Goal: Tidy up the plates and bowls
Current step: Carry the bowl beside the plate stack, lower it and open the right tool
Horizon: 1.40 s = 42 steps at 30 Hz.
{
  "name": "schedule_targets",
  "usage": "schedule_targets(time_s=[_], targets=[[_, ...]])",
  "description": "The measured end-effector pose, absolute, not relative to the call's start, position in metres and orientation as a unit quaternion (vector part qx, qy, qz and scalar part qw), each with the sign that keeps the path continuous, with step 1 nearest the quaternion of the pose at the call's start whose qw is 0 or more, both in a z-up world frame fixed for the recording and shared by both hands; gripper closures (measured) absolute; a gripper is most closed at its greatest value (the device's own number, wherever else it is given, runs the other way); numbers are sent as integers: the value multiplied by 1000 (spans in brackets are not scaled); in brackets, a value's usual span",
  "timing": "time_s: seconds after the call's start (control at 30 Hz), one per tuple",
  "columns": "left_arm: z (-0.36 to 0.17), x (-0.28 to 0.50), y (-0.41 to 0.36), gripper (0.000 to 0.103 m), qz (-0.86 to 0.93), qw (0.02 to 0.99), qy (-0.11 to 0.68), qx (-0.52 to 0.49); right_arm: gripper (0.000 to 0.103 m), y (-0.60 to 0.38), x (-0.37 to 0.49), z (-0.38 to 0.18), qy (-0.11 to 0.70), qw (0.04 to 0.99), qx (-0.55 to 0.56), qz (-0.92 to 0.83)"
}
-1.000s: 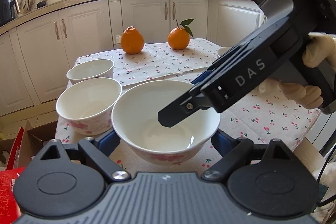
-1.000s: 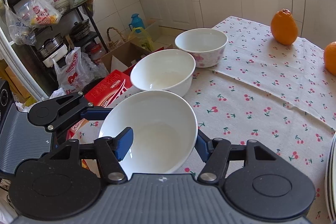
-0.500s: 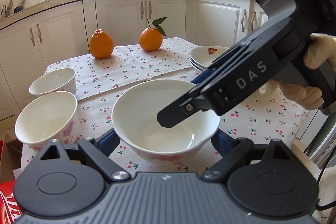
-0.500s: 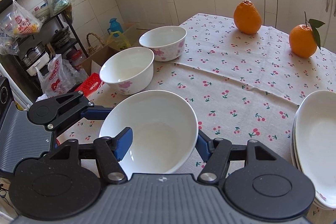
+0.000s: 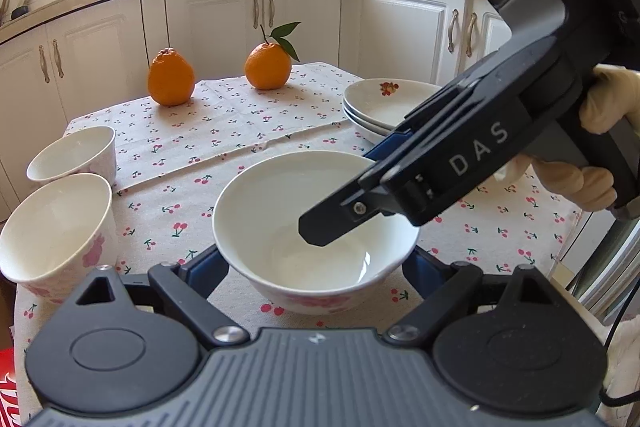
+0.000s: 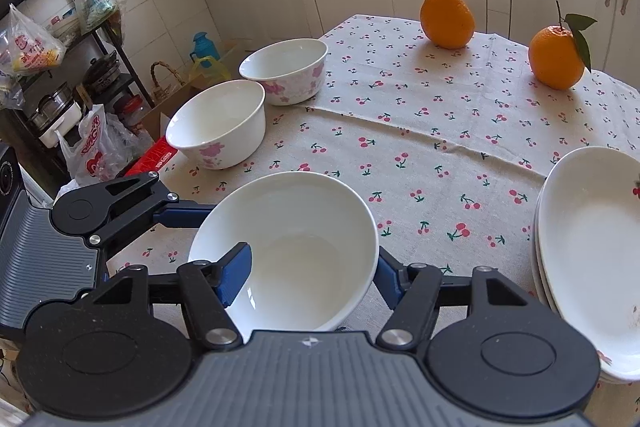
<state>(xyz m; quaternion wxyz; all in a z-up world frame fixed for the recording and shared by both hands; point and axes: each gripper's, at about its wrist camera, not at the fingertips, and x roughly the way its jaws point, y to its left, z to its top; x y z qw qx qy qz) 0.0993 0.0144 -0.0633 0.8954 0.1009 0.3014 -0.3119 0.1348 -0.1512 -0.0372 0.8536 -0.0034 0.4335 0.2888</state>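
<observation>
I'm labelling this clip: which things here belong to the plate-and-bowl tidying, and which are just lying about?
Job: held bowl, near flowered bowl, far flowered bowl, plate stack.
Lying about: pointed orange, leafy orange, cherry tablecloth.

Two matte black hand-held grippers with blue fingers, one gripped by a gloved hand

The left hand-held gripper (image 5: 316,263) has a ribbed dark grey housing, two round black discs either side of it, silver screws at the linkage pivots and blue fingers (image 5: 204,267). The right hand-held gripper (image 6: 312,271) looks the same; from the left wrist view its side carries white "DAS" lettering, and behind that a cream-coloured glove covers the hand (image 5: 592,143). A thin black cable hangs below it.
</observation>
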Motion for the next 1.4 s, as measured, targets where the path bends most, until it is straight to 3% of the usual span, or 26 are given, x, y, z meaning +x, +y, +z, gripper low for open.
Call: schedule_targets(time_s=[0.47, 0.7, 1.4], targets=[[-68, 102, 11, 10, -316, 892, 304, 106, 30, -153, 134, -41, 439, 852, 2, 285], [-65, 96, 14, 3, -321, 895, 289, 113, 0, -151, 130, -35, 414, 864, -3, 286], [-46, 75, 75, 1, -244, 931, 252, 99, 0, -114, 130, -16, 388, 867, -66, 306]])
